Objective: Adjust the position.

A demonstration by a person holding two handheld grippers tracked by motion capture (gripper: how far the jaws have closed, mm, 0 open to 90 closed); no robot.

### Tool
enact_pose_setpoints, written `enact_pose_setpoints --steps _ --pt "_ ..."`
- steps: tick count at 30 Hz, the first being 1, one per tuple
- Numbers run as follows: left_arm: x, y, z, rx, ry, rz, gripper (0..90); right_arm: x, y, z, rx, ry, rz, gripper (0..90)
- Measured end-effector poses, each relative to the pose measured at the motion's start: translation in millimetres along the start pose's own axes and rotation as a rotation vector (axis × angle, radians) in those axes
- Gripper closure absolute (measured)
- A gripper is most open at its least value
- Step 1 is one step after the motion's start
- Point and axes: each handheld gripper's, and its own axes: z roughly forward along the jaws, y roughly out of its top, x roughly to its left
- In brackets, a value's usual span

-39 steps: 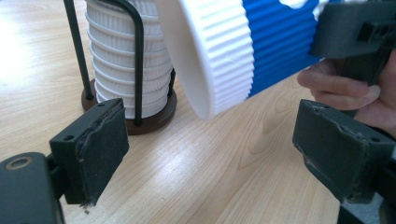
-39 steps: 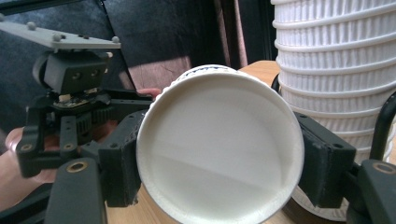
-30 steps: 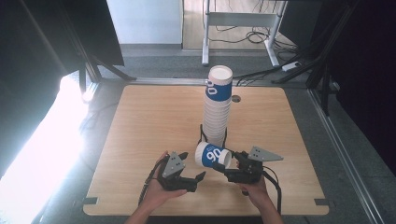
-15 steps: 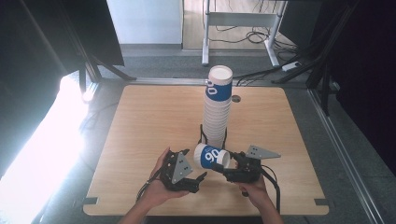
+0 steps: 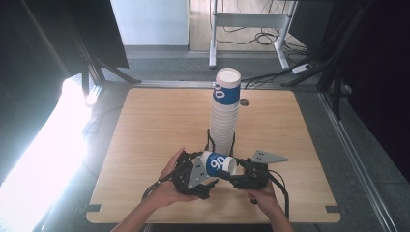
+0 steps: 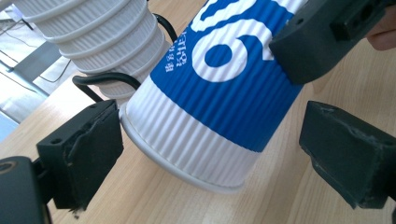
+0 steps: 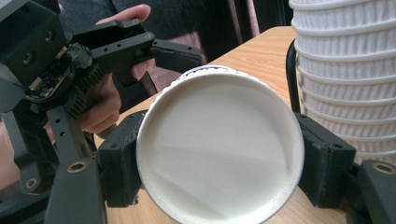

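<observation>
Near the front edge of the table [image 5: 145, 125], the right gripper [image 5: 237, 180] squeezes a blue and white paper cup [image 5: 217, 163] lying on its side. The left gripper [image 6: 210, 154] has just been opening; its jaws stand apart around the cup's bottom without pressing. Just behind stands a tall stack of cups [image 5: 225, 111].

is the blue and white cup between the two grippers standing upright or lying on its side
On its side. The cup lies level just above the table, its open mouth facing the right gripper, whose fingers clamp its rim.
</observation>
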Motion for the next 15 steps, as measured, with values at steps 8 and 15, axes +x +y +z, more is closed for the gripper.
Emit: enact_pose_setpoints --steps 8,15 --pt "-0.1 4.6 3.9 0.014 0.016 0.057 5.8 0.8 1.0 2.7 0.021 0.004 0.007 27.8" --pt "-2.6 7.7 12.1 0.031 0.001 0.101 5.3 0.4 0.7 5.6 0.037 0.005 0.017 27.8"
